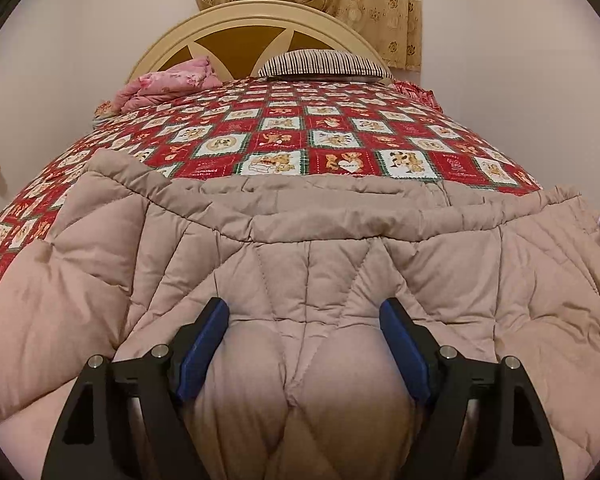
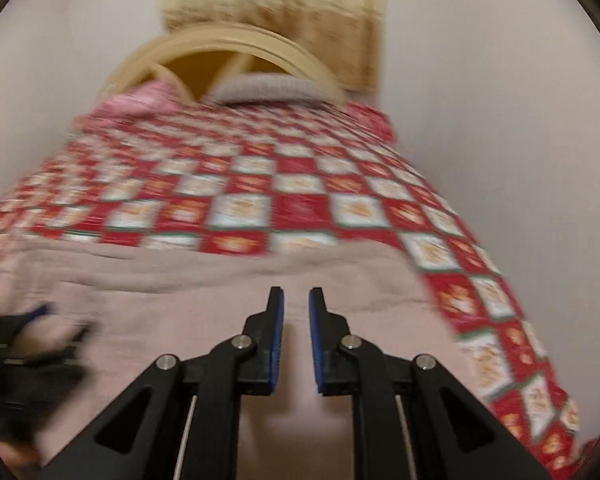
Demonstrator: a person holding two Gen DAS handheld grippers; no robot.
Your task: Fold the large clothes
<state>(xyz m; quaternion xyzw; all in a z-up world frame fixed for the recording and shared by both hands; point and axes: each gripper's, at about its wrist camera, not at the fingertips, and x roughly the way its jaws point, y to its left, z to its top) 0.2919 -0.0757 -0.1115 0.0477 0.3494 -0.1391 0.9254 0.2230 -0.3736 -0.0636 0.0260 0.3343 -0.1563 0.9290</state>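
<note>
- Left gripper (image 1: 304, 312) spreads its jaws wide over a puffed bulge of the beige quilted coat (image 1: 340, 248), gripping nothing
- Right gripper (image 2: 296, 300), blurred, has its jaws nearly together with a narrow gap and nothing between them
- The coat lies across the bed's near end on the red patchwork bedspread (image 1: 284, 128)
- Far off, a striped pillow (image 1: 324, 65) and pink bundle (image 1: 168, 82) sit by the headboard (image 1: 236, 24)

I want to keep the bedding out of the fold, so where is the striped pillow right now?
In the left wrist view the striped pillow lies at the far end of the bed, against the headboard, right of the pink bundle and well beyond the beige quilted coat.
</note>
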